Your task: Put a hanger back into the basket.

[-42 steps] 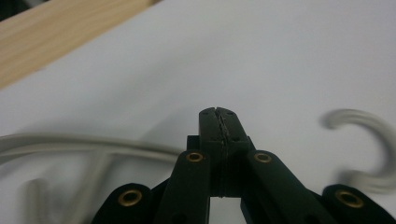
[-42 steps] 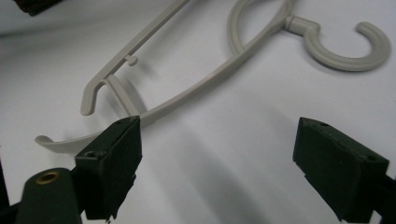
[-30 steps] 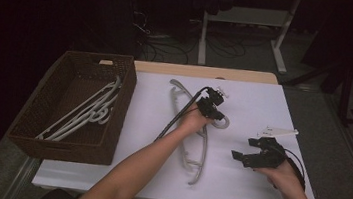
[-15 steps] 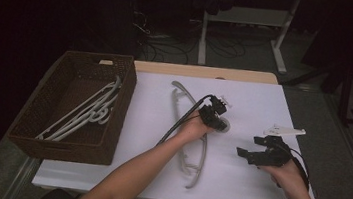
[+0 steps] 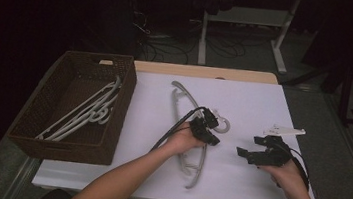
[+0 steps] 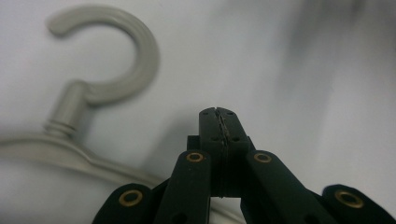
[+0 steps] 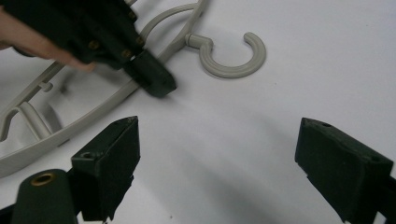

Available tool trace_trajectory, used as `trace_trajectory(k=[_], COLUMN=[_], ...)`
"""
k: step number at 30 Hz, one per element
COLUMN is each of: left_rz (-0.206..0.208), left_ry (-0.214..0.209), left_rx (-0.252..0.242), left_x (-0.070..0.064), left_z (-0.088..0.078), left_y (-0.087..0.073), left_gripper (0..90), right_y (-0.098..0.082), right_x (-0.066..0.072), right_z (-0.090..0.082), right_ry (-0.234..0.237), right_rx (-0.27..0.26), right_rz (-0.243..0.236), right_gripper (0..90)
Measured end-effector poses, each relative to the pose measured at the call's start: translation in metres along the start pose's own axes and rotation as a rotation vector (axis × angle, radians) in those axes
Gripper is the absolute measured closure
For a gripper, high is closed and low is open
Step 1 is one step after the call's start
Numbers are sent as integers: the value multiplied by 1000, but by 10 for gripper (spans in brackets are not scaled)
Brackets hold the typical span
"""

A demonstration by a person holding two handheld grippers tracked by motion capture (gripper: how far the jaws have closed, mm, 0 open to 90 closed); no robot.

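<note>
A person is working two handheld grippers over a white desk [image 5: 244, 102], where one grey plastic hanger [image 5: 191, 169] is lying flat near the middle with its hook [image 5: 223, 125] pointing toward the right side. The left gripper [image 5: 209, 130] is hovering just beside that hook, its jaws pressed together with nothing between them; the left gripper view is showing the closed tips just above the bare desk surface to the right of the hook [image 6: 116, 60] and its neck. The right gripper [image 5: 249, 152] is being held well to the right of the hanger, its jaws standing wide apart and empty, and the right gripper view is looking past its two black pads at the hook [image 7: 233, 56] and the other gripper [image 7: 154, 79]. One dark woven basket [image 5: 39, 139] is sitting at the desk's left edge, holding a bundle of pale hangers [image 5: 87, 112] that are overlapping too closely to count. One small white object [image 5: 284, 130] is lying on the desk just beyond the right gripper.
</note>
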State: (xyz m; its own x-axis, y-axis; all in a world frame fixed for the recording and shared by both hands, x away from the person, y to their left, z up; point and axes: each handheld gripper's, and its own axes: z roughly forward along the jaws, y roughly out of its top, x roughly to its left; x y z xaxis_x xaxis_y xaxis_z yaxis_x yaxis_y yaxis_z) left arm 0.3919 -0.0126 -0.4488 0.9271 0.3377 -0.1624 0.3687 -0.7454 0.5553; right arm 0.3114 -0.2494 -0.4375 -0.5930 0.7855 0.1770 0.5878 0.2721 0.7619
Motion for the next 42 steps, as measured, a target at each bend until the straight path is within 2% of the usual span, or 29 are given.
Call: trace_trajectory(k=[8, 14, 22, 25, 28, 29, 30, 31, 35, 38, 42], left_rz=[24, 14, -42, -70, -85, -90, -95, -101, -159, -207, -284], left_ry=[21, 31, 49, 42, 50, 69, 102, 143, 257, 336, 409], left_rx=[50, 66, 55, 29, -18, -38, -53, -64, -132, -154, -164], left_x=[-10, -16, -17, -13, -11, -9, -7, -4, 17, 36, 65], left_z=[-14, -37, -68, -73, -80, -84, -88, -92, -107, -112, -114], left_y=[-18, -51, -96, -103, -101, -99, -96, -93, -82, -75, -71], left_gripper=[900, 900, 900, 900, 900, 889, 817, 788, 692, 619, 526], right_y=[0, 0, 0, 0, 0, 0, 0, 0, 0, 0, -1], right_x=[0, 1, 4, 4, 4, 4, 4, 4, 4, 4, 3], right_z=[1, 3, 5, 6, 6, 6, 6, 6, 6, 5, 5], right_ry=[-4, -5, -14, -15, -16, -16, -16, -16, -15, -13, -12], right_rx=[4, 12, 25, 28, 28, 27, 26, 27, 27, 27, 24], right_rz=[-2, -6, -16, -19, -15, -15, -16, -16, -15, -16, -15], right_gripper=[137, 137, 137, 137, 137, 137, 137, 137, 137, 137, 137])
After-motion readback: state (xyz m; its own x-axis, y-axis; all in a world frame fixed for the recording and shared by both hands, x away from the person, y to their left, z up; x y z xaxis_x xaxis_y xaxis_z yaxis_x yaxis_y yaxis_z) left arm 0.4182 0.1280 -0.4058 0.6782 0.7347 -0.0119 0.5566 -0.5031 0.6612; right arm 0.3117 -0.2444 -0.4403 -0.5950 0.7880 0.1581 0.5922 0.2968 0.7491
